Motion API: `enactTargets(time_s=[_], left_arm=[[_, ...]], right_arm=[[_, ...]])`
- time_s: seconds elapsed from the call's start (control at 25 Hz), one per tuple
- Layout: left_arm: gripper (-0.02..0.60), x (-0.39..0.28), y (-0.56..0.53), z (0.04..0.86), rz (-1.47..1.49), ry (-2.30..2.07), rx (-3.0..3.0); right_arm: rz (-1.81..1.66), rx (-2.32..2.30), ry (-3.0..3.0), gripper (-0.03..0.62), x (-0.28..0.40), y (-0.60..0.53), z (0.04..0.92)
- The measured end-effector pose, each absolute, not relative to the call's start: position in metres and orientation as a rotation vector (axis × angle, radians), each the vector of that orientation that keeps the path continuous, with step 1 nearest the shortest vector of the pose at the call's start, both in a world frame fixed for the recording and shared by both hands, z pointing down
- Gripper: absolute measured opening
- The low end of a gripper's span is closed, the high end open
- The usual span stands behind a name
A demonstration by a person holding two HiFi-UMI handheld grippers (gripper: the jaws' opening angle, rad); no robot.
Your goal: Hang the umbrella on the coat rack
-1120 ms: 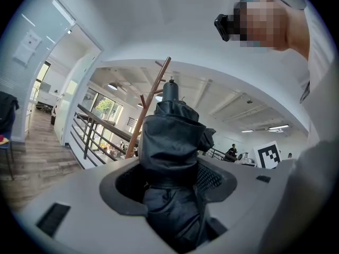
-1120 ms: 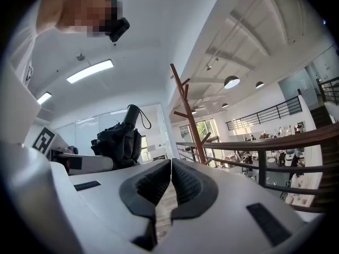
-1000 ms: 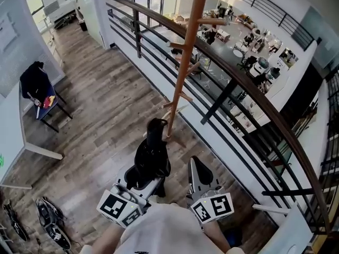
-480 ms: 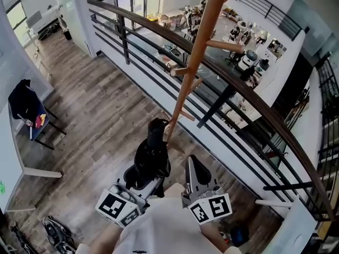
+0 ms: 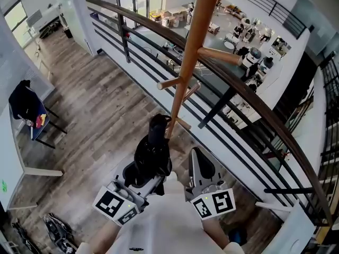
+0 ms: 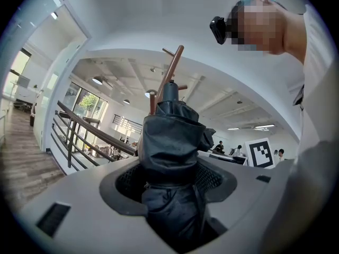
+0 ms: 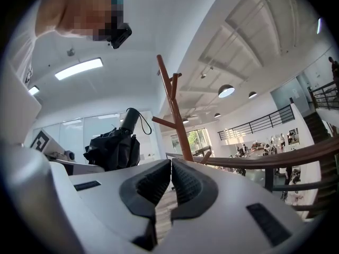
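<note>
Beside the balcony railing, my left fingers grasp the folded umbrella upright (strap loop topmost), ready for hooking onto the coat rack; my right fingers are clenched and empty.

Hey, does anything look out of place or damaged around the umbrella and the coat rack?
Nothing stands out. The folded umbrella sits clamped in the left tongs, and the coat rack stands intact beside the railing.
</note>
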State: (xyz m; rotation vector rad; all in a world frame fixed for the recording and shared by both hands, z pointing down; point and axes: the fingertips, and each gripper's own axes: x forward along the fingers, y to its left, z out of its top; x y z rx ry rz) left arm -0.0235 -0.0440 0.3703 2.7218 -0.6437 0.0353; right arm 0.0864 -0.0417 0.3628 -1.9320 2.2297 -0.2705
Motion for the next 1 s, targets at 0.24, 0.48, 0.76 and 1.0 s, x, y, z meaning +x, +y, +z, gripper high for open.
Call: enactTargets(time_s=[0.24,0.48,0.76,1.0], left_arm=[[0.267,-0.016,-0.055,0.359,0.039,-0.674,2.745],[0.268,-0.014,-0.068,0.344,0.010,-0.674,2.758],[0.268,-0.014,-0.089,0.344,0.002,-0.715,2.753],[0.267,-0.013,-0.102,0.341,0.004,-0.733,2.746]], right_arm=[[-0.261,-1.904,2.260,0.034,0.095,-0.060,0.355],[-0.240,-1.846,2.299,0.034,0.087,-0.074,0.341],[-0.211,-1.804,2.321,0.035,0.083,-0.084,0.334],[-0.224,-1.794,2.323,0.035,0.082,-0.090,0.333]])
